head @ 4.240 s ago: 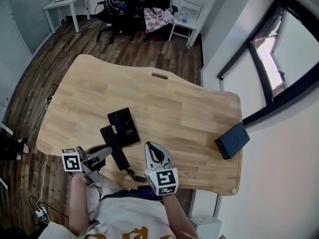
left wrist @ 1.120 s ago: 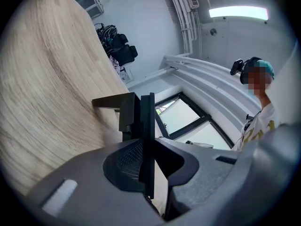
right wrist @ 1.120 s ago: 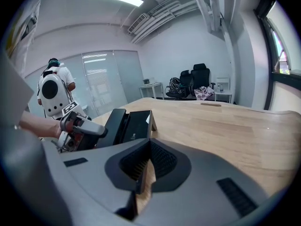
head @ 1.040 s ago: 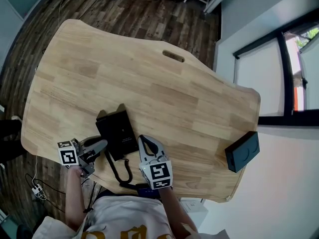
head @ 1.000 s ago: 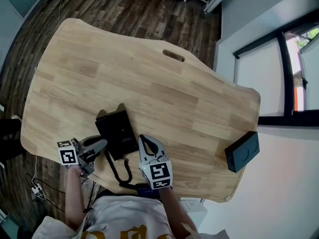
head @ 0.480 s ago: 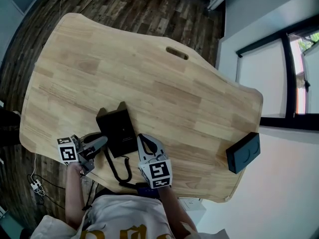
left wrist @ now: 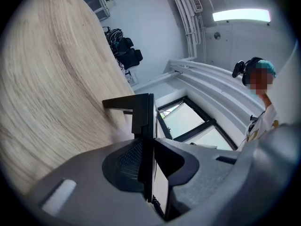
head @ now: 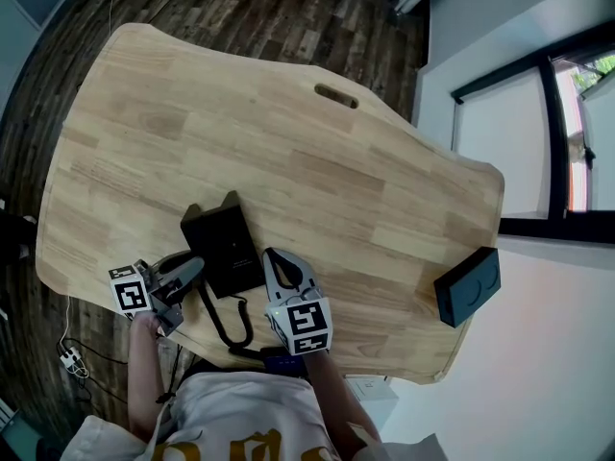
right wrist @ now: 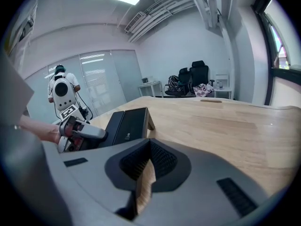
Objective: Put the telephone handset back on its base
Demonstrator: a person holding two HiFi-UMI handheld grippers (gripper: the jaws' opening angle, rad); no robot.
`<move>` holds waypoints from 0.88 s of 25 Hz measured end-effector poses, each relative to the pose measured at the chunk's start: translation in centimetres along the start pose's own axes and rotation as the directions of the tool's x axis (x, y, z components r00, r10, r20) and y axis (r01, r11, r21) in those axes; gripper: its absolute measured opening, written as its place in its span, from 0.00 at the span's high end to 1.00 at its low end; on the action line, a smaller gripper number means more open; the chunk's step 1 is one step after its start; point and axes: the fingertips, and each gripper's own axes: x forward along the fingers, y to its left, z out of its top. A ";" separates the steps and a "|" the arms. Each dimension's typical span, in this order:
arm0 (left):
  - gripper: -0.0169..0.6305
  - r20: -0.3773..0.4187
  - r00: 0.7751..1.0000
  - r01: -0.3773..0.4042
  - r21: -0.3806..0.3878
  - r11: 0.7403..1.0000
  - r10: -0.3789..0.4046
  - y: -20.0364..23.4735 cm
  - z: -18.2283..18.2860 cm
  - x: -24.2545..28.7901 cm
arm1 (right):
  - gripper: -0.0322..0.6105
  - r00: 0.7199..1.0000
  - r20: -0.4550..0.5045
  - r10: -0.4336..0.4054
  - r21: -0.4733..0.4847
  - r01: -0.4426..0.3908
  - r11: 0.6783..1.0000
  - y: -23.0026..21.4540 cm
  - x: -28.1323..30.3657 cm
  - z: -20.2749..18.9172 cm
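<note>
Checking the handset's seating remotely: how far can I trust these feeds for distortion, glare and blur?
Head view: sharp, evenly lit; wide lens bows the table edge, window bright. Left gripper view: strong fisheye, rolled sideways, ceiling lamp glares, black corners. Right gripper view: fisheye too, telephone crisp, near fingers soft.

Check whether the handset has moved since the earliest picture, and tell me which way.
Yes. The handset now sits on the base, along its left side; earlier it lay slanting on the table at the base's near corner.
</note>
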 end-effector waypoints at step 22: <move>0.85 0.208 0.958 -0.215 0.059 0.975 0.198 -0.2 2.8 -3.3 | 0.94 0.998 0.064 0.007 -0.038 -0.004 0.999 1.8 -2.7 2.0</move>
